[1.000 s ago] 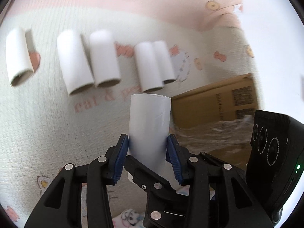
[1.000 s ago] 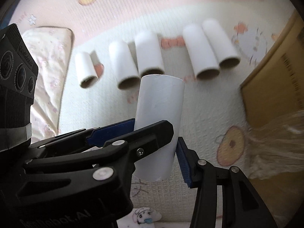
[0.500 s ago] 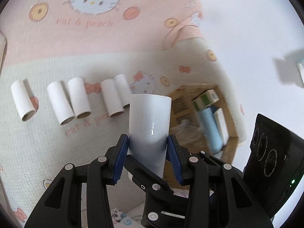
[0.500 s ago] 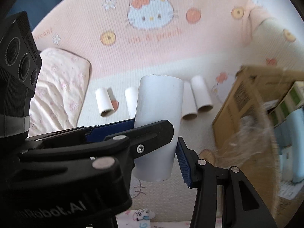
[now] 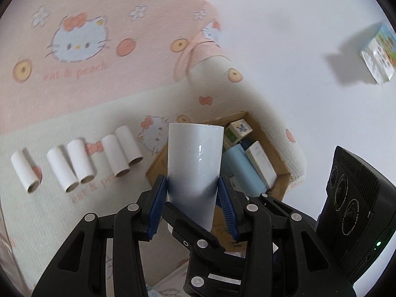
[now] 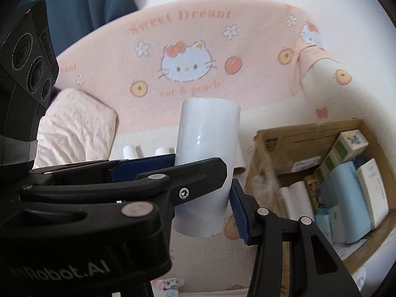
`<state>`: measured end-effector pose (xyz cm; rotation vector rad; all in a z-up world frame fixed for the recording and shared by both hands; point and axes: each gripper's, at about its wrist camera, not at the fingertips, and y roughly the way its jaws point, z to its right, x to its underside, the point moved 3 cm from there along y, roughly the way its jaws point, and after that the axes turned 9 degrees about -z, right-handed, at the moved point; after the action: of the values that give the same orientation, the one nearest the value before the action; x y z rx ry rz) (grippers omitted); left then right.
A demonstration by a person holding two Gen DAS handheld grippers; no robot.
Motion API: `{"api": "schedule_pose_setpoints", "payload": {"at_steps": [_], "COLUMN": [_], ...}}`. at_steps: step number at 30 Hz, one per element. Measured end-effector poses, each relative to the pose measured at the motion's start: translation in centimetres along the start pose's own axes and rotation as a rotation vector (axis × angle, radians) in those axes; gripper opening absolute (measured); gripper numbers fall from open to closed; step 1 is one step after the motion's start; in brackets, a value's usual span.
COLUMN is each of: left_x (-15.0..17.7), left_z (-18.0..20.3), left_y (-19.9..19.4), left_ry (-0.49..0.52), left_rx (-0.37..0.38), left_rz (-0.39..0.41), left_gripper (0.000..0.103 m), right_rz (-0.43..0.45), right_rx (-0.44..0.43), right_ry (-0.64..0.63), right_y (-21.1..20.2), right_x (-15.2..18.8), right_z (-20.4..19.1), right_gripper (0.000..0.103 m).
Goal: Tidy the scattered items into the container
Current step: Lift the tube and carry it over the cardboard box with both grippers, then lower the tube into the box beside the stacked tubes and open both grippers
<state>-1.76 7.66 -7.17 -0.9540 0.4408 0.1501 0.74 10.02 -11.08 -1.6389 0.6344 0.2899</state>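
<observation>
White tube (image 5: 194, 165): glossy, open-ended, upright, clamped by left gripper (image 5: 194, 205) and right gripper (image 6: 204, 190) jaws alike. Five matching tubes (image 5: 81, 164) lie left of them; box (image 6: 272, 146) right.

- My left camera sits just behind my left gripper (image 5: 193, 203), looking forward and steeply down past the jaws onto the bed cover (image 5: 74, 99).
- My right camera rides likewise behind my right gripper (image 6: 205, 185), equally close.
- Both views share the cardboard box (image 5: 250, 120) (image 6: 284, 136) beyond the jaws, to their right.
</observation>
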Motion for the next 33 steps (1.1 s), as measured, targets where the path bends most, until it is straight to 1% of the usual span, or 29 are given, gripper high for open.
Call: {"api": "schedule_pose_setpoints", "payload": {"at_steps": [3,7,11,18,22,27,30,33], "left_x": [-1.2,-2.7,-3.3,-4.4,-4.9,-5.9,-6.1,-5.9], "left_z": [1.6,4.0,6.1,9.8,10.9,11.0,10.4,9.5], "left_y": [0.8,2.7,5.1,10.5,13.5,17.3,18.9,19.8], "left_ry": [0.035,0.068,0.085,0.111,0.093,0.037,-0.006,-0.048], "left_rx": [0.004,0.005,0.020,0.063,0.084,0.122,0.141,0.140], "left_rz": [-0.015,-0.058,-0.105,-0.197,-0.241,-0.303,-0.331,-0.342], "left_gripper": [0.046,0.046,0.046,0.046,0.046,0.046,0.046,0.046], "right_rz": [0.017,0.019,-0.003,-0.057,-0.098,-0.174,-0.213,-0.252], "right_rx": [0.015,0.019,0.032,0.078,0.085,0.103,0.111,0.103], "right_ry": [0.025,0.071,0.117,0.177,0.209,0.255,0.279,0.272], "right_y": [-0.7,-1.1,-1.1,-0.7,-0.1,1.4,2.5,3.6], "right_x": [-0.5,-1.0,-0.9,-0.3,0.0,0.0,-0.1,-0.1], "right_z": [1.5,4.2,7.4,13.3,16.5,19.6,20.7,21.1], "right_gripper": [0.044,0.044,0.044,0.044,0.044,0.044,0.044,0.044]}}
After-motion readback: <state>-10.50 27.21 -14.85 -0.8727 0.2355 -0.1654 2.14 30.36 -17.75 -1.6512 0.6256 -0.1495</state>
